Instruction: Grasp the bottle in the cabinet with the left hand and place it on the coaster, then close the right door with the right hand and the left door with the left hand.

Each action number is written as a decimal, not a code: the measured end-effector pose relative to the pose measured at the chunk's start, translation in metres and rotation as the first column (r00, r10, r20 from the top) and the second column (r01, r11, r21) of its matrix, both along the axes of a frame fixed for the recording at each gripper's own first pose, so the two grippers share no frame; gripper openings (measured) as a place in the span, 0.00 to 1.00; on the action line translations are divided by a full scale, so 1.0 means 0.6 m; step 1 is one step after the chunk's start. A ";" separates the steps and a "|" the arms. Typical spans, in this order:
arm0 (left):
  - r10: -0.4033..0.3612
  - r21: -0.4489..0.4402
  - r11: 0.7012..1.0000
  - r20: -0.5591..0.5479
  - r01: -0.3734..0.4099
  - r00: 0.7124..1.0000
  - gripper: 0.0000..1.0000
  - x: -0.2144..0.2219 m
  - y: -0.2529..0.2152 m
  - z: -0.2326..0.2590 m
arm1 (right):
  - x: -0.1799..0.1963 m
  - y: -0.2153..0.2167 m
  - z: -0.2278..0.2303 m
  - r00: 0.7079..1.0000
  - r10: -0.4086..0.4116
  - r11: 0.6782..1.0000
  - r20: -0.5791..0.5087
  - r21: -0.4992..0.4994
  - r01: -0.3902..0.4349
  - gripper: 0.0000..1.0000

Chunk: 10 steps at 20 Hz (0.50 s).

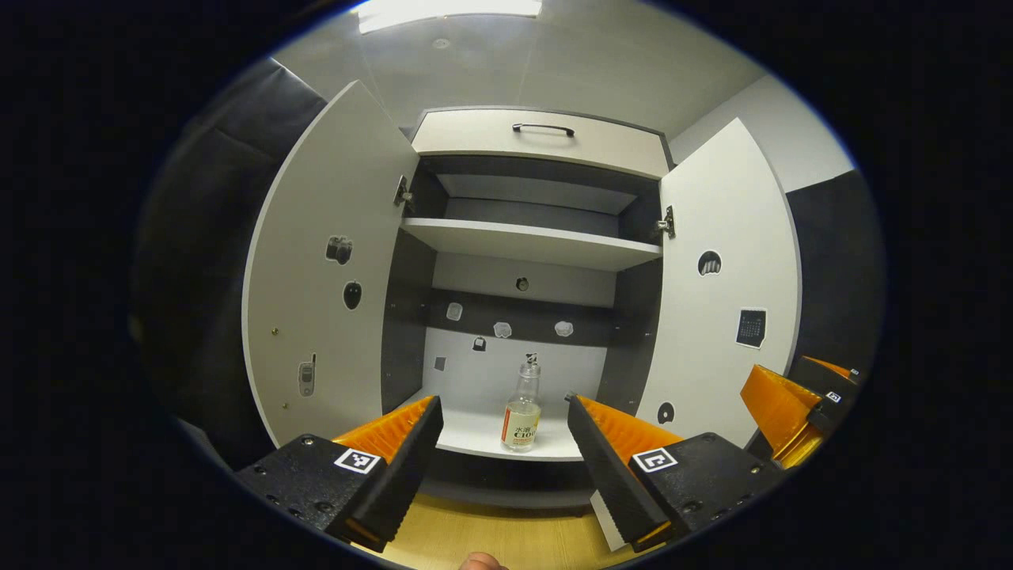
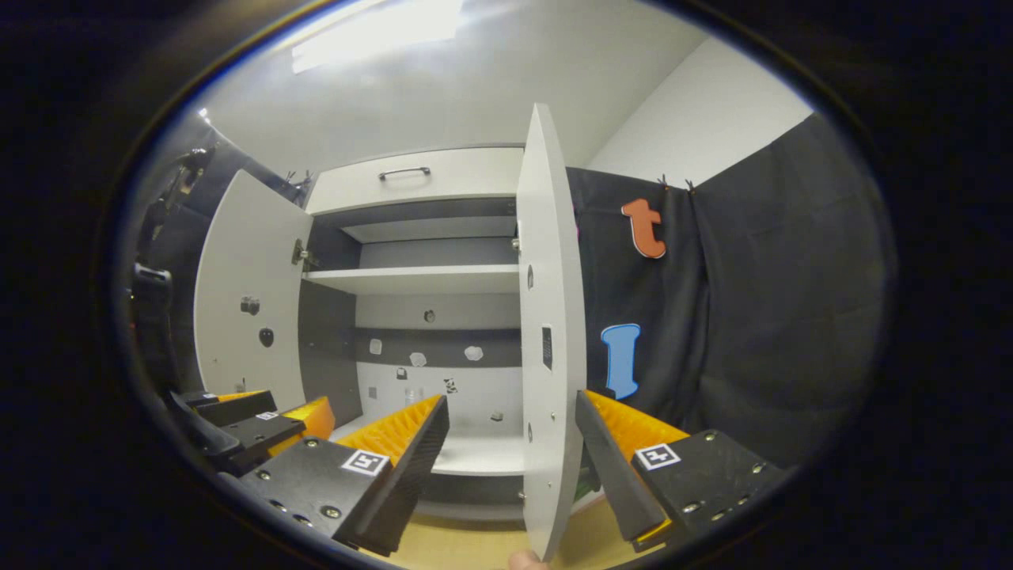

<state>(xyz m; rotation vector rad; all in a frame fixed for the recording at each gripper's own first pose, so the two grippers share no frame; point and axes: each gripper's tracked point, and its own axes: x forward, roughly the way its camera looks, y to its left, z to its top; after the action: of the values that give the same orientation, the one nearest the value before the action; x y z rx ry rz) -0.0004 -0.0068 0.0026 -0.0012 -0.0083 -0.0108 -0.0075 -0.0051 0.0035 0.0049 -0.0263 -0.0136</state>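
The left gripper (image 1: 502, 412) has its two fingers spread wide with nothing between them, aimed straight into the open cabinet (image 1: 538, 237). In the left gripper view the bottle (image 1: 522, 412) stands upright on the bottom shelf (image 1: 475, 435), near the front edge and dead ahead, framed by the gap between the fingers but well beyond their tips. Its long axis is vertical, cap up, label facing out. Judging from this, a straight push forward would bring the fingers to either side of the bottle's body. The left door (image 1: 324, 261) and right door (image 1: 728, 285) both hang open, and the other gripper shows at the lower right, beside the right door. Pale wooden table (image 1: 491, 538) lies below the cabinet.

In the right gripper view, the right gripper (image 2: 510, 412) is also spread, empty, and the right door's (image 2: 550, 317) edge stands between its fingers without either one clearly touching it. The left gripper (image 2: 261, 419) sits at the lower left, nearer the shelf. The bottle is only faintly visible deep inside. Black cloth (image 2: 752, 317) covers the wall to the right. I cannot spot the coaster.
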 end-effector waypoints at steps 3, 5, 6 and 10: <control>-0.005 0.004 1.000 -0.010 0.005 1.000 0.99 0.010 -0.003 -0.007 | -0.004 -0.011 0.004 1.000 -0.013 1.000 0.009 -0.002 0.013 0.97; -0.011 0.001 1.000 -0.017 0.011 1.000 1.00 0.019 -0.007 -0.010 | -0.009 -0.021 0.005 1.000 -0.027 1.000 0.015 -0.006 0.027 0.97; -0.016 -0.001 1.000 -0.019 0.016 1.000 1.00 0.024 -0.010 -0.012 | -0.011 -0.025 0.005 0.999 -0.034 0.999 0.015 -0.008 0.034 0.93; -0.038 0.008 0.999 -0.026 0.038 0.999 1.00 0.041 -0.023 -0.020 | -0.018 -0.045 0.005 0.998 -0.068 0.998 0.018 -0.015 0.069 0.98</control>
<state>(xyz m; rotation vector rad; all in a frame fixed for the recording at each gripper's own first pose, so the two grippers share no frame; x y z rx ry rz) 0.0244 -0.0208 -0.0096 0.0065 0.0180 -0.0486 -0.0185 -0.0322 0.0067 -0.0113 -0.0436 -0.0819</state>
